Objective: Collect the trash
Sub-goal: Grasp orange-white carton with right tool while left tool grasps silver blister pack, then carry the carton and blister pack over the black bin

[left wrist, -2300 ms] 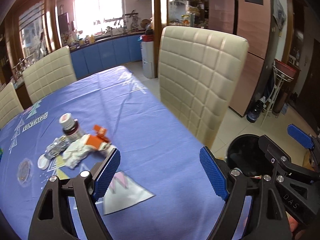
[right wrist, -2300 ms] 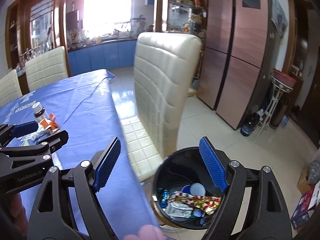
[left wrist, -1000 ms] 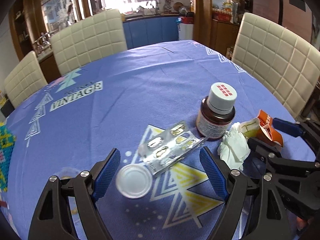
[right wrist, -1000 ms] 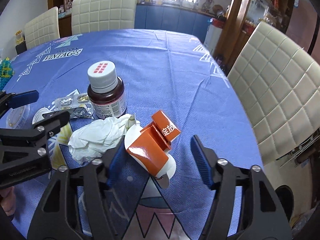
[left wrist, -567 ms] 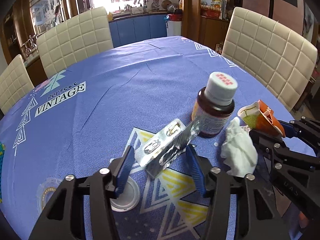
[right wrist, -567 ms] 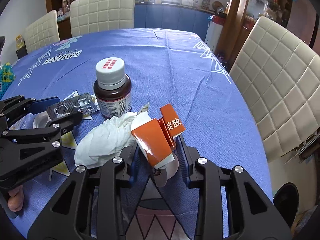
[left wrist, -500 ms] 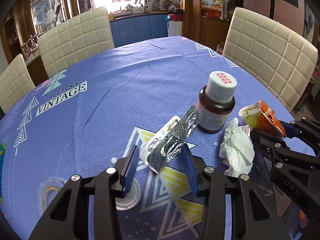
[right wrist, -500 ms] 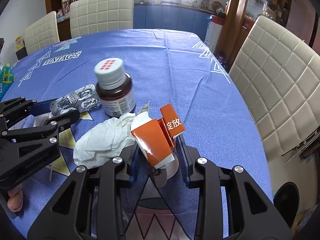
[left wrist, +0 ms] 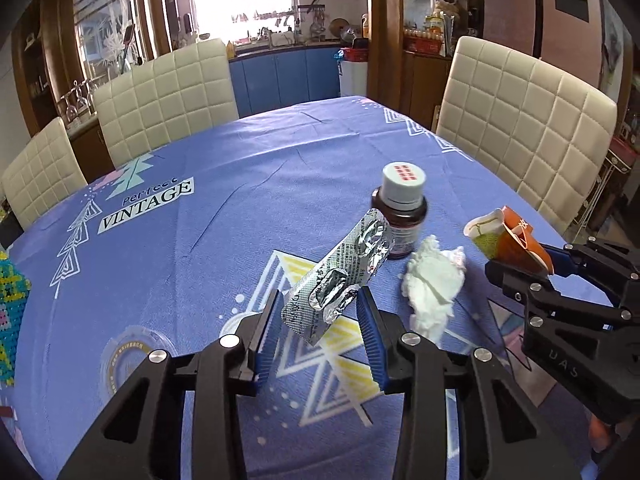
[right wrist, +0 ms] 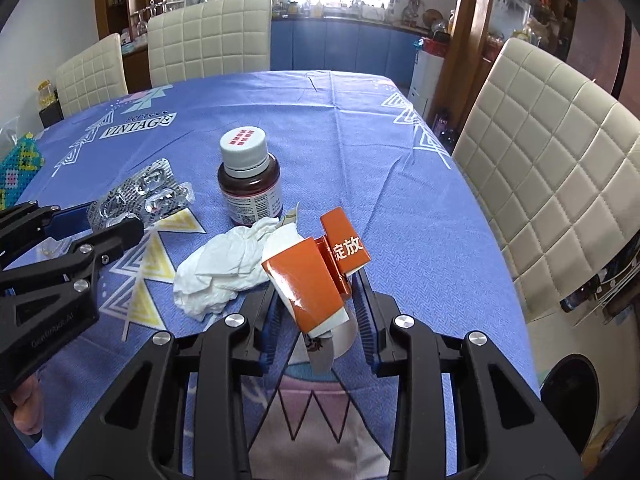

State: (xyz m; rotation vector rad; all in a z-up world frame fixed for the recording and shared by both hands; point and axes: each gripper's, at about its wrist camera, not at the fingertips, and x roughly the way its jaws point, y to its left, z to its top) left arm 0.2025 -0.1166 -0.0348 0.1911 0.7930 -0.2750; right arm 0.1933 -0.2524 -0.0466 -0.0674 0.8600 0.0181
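Observation:
My left gripper point(left wrist: 318, 318) is shut on a silver blister pack point(left wrist: 342, 276) and holds it tilted above the blue tablecloth; the pack also shows in the right wrist view point(right wrist: 138, 198). My right gripper point(right wrist: 316, 310) is shut on an orange and white carton point(right wrist: 316, 272), lifted off the table; the carton also shows in the left wrist view point(left wrist: 508, 240). A crumpled white tissue point(right wrist: 226, 264) lies on the cloth between the grippers. A brown pill bottle point(right wrist: 249, 178) with a white cap stands upright behind it.
A white round lid point(left wrist: 240, 320) lies on the cloth under my left gripper. Cream chairs point(right wrist: 560, 160) stand around the table. A black trash bin point(right wrist: 572, 384) stands on the floor at the right, past the table edge. A beaded item point(right wrist: 16, 168) lies far left.
Both grippers came from the bin to the table and closed. The left took the blister pack and lifted it off the lid; the right took the orange carton and raised it.

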